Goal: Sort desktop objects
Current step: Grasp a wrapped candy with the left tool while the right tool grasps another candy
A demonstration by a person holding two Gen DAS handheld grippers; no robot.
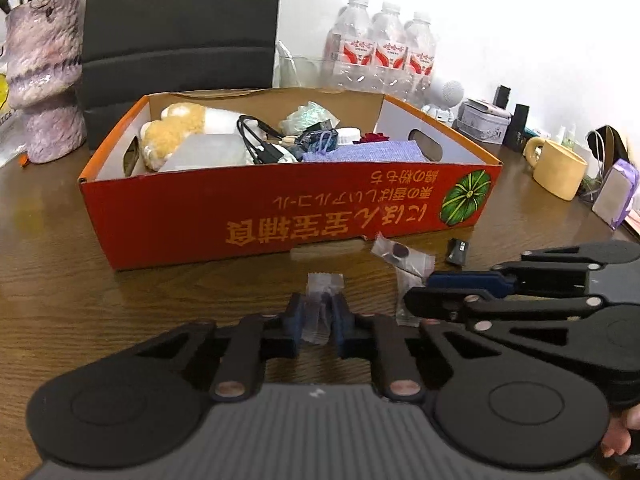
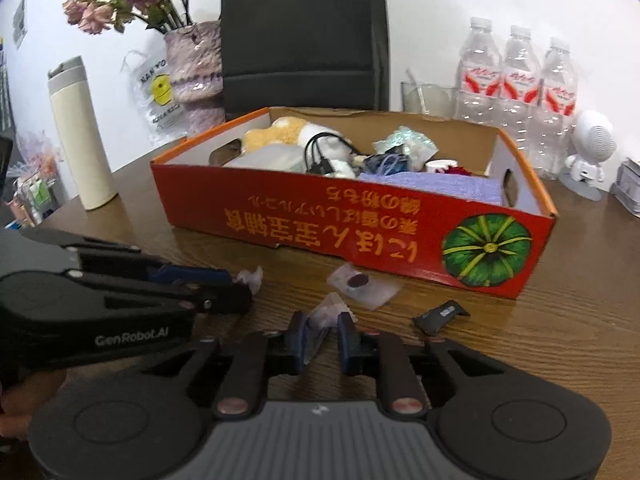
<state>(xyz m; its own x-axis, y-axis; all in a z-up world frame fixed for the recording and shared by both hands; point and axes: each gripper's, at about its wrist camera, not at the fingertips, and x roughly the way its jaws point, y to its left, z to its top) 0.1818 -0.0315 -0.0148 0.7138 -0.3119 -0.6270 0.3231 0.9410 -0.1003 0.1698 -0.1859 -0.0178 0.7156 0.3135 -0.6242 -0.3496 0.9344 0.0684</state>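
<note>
Sachets pinched | left gripper (image 1: 318, 316) clamps clear sachet (image 1: 320, 300), right gripper (image 2: 323, 336) clamps another (image 2: 326, 314) | red box (image 1: 280, 208) just ahead, ready for drop-in

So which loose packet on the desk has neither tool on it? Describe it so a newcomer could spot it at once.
Start at the red box in the middle of the wooden desk. Just in front of its printed wall, left of the green pumpkin picture, lies a flat clear packet. Unlike the crumpled packets by the tools, it lies free and shows a dark round disc inside; the small black item to its right is opaque.
</note>
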